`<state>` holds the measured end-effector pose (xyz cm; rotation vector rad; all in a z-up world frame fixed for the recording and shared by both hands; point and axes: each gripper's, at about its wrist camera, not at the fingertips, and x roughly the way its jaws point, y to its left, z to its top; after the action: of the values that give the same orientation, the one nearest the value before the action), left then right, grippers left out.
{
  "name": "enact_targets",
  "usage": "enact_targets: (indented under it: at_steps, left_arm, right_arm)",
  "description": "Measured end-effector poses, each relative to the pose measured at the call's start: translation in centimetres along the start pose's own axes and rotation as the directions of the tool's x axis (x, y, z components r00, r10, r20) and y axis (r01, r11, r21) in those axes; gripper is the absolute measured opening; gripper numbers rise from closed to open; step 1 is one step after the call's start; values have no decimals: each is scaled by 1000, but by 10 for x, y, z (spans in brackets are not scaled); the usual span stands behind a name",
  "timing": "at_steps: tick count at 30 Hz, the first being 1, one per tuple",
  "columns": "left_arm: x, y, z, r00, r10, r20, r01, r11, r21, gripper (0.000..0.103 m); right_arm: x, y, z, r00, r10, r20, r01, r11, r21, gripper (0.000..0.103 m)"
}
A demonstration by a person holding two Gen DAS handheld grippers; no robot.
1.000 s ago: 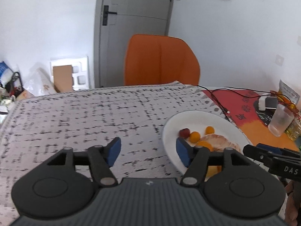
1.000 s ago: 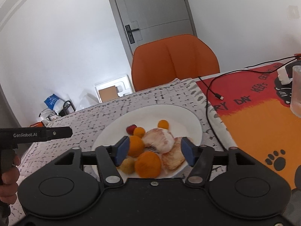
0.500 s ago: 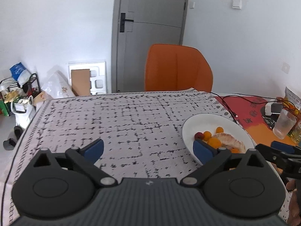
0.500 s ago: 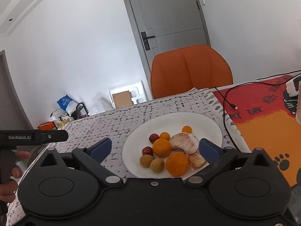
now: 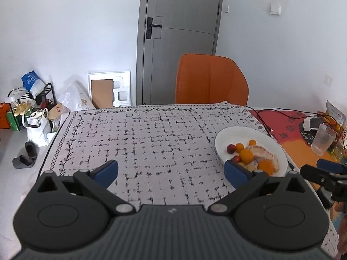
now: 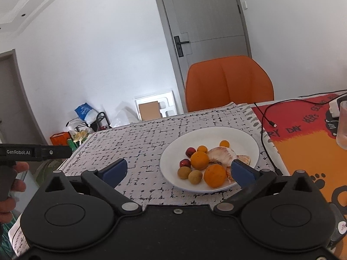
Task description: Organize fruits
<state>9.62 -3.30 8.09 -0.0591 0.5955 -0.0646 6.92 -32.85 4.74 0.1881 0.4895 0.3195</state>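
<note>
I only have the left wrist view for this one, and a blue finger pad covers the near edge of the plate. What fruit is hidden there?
Observer: In the right wrist view, two brownish round fruits lie at the near side of the white plate, next to a large orange.
Operator: Is the right gripper holding anything?
Observer: No. The right gripper is open and empty; the plate just shows beyond it.
Operator: Anything printed on the orange mat close to the plate?
Observer: Yes, black paw prints on the orange mat.
</note>
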Motion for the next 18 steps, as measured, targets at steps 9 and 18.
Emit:
enact_targets:
  at_steps: [9,18]
  left_arm:
    - [-35,10,-15,999,-4,32,4,1000,17,103]
    - [-64,31,-27,998,42,37,-41,999,-10,103]
  right_arm:
    - [-28,8,-4,998,57,-15,-57,998,-5,103]
    - [-44,27,-9,987,140,-85,-142,990,-20,103]
